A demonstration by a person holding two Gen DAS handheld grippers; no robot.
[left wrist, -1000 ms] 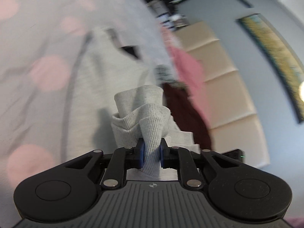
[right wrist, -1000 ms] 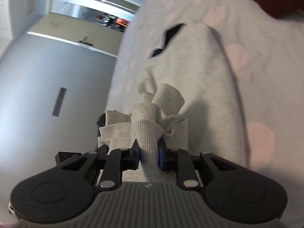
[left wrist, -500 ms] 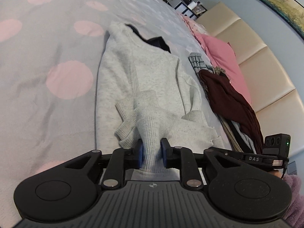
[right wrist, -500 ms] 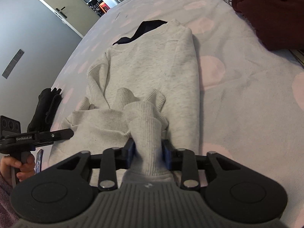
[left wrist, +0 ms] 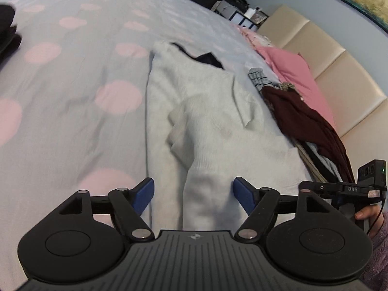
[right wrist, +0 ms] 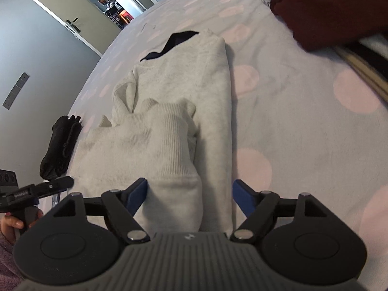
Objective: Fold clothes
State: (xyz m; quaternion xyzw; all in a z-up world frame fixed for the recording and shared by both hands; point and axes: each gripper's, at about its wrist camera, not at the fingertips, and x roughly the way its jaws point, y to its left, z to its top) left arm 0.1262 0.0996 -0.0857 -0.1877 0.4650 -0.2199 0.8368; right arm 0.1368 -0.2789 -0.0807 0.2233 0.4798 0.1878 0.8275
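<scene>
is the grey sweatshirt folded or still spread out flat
Partly folded: the grey sweatshirt lies as a narrow strip on the bed, sleeves tucked in and its ribbed hem doubled back over the body.

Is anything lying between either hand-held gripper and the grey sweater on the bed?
Nothing visible. The grey sweater lies directly ahead of both. The left hand-held gripper and right hand-held gripper are opening, pads off the cloth, each with a ribbed cuff between its fingers. The dark red garment lies off to the side.
</scene>
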